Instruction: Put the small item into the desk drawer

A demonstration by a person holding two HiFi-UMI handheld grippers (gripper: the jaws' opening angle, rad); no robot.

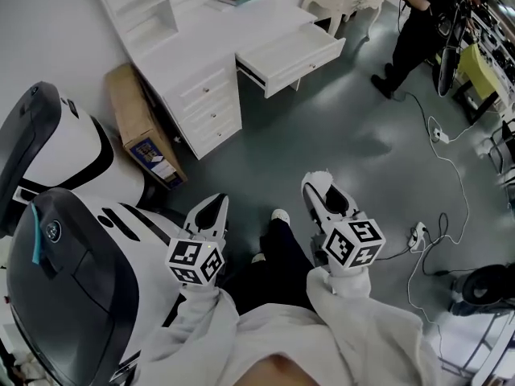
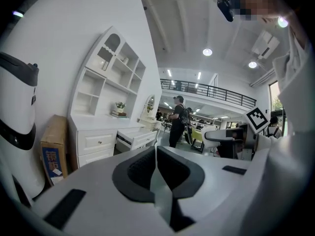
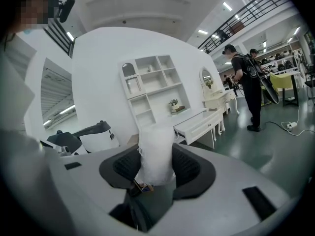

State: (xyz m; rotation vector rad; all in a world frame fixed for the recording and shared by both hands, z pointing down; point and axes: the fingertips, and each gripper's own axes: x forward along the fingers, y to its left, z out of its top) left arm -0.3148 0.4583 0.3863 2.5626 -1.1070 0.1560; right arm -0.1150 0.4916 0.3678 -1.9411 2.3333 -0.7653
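Note:
My right gripper [image 1: 318, 187] [image 3: 156, 167] is shut on a small item wrapped in white bubble wrap [image 3: 155, 154] [image 1: 319, 178], which stands up between the dark pads. My left gripper [image 1: 212, 206] [image 2: 156, 156] is shut with nothing between its jaws. Both are held at waist height over the grey floor. The white desk [image 1: 201, 43] [image 2: 93, 141] stands well ahead at the wall, and its drawer [image 1: 291, 55] [image 2: 138, 137] [image 3: 199, 126] is pulled open and looks empty.
A cardboard box [image 1: 141, 127] leans against the desk's left side. Large white-and-black machines [image 1: 56, 159] stand close on my left. A person in black [image 1: 414, 22] stands at the far right. Cables [image 1: 455, 175] and a power strip [image 1: 418, 233] lie on the floor at right.

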